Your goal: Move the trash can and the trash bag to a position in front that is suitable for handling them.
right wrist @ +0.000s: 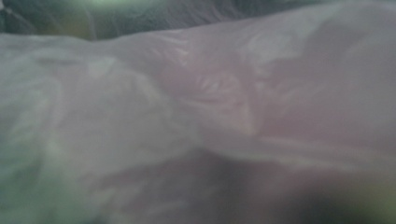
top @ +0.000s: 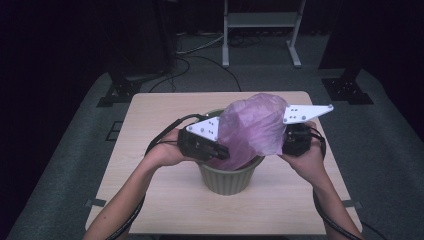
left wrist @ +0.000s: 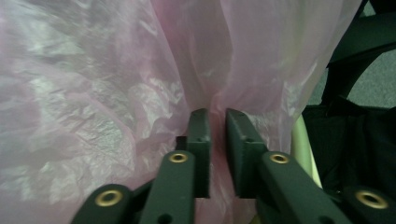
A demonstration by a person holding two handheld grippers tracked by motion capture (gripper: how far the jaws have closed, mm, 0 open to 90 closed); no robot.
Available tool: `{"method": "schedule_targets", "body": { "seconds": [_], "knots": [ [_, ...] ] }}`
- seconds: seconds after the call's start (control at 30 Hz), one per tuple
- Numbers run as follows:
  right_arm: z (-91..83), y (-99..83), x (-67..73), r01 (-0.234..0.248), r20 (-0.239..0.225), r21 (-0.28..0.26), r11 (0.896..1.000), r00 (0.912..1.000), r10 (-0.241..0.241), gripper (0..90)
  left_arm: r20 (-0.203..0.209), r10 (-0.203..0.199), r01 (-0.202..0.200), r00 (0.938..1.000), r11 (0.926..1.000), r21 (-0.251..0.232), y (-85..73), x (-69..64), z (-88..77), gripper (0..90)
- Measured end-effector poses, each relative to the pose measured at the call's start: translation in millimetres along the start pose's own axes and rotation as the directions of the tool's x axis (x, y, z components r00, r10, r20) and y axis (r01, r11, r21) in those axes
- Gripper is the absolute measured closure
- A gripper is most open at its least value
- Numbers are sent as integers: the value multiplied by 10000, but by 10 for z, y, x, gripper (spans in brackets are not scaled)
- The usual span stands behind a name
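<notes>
Pale wooden table [top: 150, 200], green ribbed bin [top: 227, 180] standing upright near its middle. A pink plastic bag [top: 252, 127] billows up out of the bin mouth, its lower part down inside the rim, its bulk rising and leaning toward 1 o'clock in the high view. Left gripper [top: 220, 150] comes in from 9 o'clock of the bag, at rim height; right gripper [top: 287, 142] sits at 3 o'clock, its front end buried in film. Left gripper view: the two black jaws stand close together with a narrow gap, a gathered pleat of the pink plastic bag [left wrist: 93, 93] running down between them; the pads look to be just off the film or barely on it, so I read this grip as slack, not clamped. Right gripper view: blurred pink plastic bag [right wrist: 210, 102] pressed right up to the lens, jaws hidden by it; they count as closed, and on the film as far as I can judge, since the bag lies all round them. The bag's long axis runs roughly 7 to 1 o'clock, up from the bin. Both hands are equally near, on opposite sides. Judgement: the next move turns on spreading the bag's mouth outward, 9 and 3 o'clock, over the rim; the left needs a firmer bite first.
</notes>
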State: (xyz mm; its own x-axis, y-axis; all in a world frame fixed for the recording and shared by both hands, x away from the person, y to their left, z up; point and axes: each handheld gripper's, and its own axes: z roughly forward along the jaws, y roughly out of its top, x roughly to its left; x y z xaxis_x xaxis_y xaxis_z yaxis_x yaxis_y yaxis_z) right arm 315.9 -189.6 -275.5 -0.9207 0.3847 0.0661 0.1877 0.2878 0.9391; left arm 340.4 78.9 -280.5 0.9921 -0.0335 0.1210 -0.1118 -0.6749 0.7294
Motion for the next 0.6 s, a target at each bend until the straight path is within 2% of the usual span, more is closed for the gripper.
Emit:
{"method": "schedule_targets", "body": {
  "seconds": [0.13, 0.3, 0.43, 0.6],
  "knots": [
    [45, 36, 50, 337, -6, 548, 9979, 9994, -338, 895, -4, -253, 253, 9997, 9996, -97, -12, 9, -122, 674],
    [110, 71, 106, 649, -50, 1110, 9917, 9979, -648, 895, -56, -387, 385, 9992, 9984, -404, 32, 7, -292, 599],
    [170, 100, 146, 858, -75, 1484, 9852, 9963, -856, 895, -241, -208, 192, 9995, 9976, -666, 151, -1, -371, 544],
    [268, 111, 181, 1114, -137, 1989, 9737, 9937, -1109, 895, -161, -129, 111, 9998, 9942, -1070, 285, -8, -386, 477]
  ]
}}
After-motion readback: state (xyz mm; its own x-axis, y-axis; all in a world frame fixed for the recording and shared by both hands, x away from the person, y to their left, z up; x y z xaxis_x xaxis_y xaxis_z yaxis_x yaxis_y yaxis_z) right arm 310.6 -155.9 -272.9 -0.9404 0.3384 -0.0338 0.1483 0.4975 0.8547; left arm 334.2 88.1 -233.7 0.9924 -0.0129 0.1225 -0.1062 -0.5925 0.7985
